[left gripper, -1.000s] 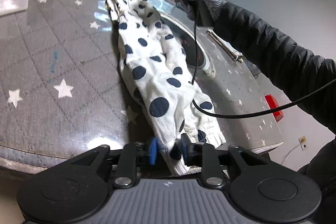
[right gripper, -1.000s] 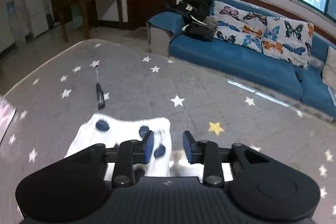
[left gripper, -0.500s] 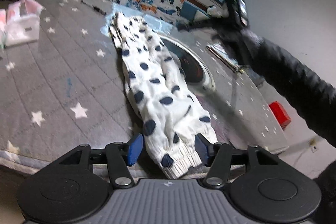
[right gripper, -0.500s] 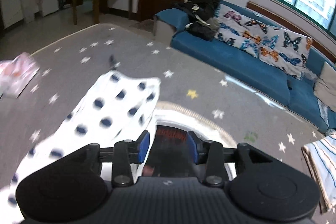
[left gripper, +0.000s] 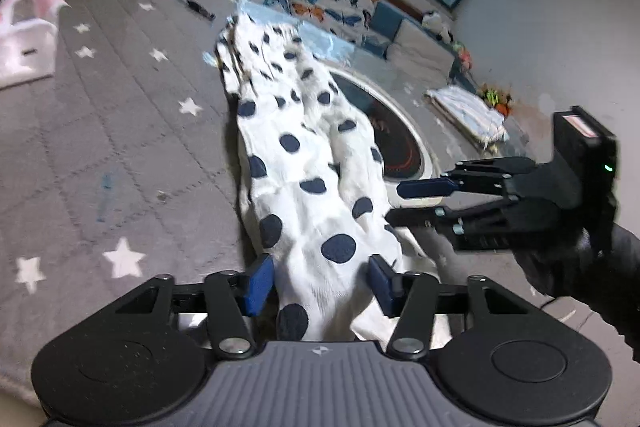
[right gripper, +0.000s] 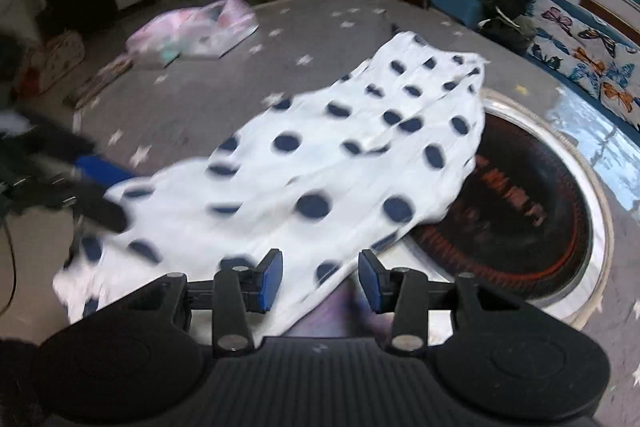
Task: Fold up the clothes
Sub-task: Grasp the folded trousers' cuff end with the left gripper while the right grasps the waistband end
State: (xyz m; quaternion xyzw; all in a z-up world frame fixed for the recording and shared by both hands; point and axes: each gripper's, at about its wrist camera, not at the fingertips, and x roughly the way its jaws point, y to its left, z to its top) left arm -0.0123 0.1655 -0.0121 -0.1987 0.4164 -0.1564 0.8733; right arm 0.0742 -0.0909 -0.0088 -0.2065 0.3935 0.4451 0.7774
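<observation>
Closing left tool [left gripper: 320, 285] straddling spotted garment [left gripper: 308, 183] – right tool [left gripper: 394, 203] just beside

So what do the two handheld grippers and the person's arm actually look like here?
Both grippers have black ribbed bodies with round side housings, black linkage arms with silver pivot screws, and blue finger pads. Seen from the left gripper, the right gripper carries a black box with a small green light. The person wears a dark glove and black sleeve.

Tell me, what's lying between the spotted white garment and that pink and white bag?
Only bare star-print cover separates the spotted garment from the pink bag, seen best in the right wrist view.
</observation>
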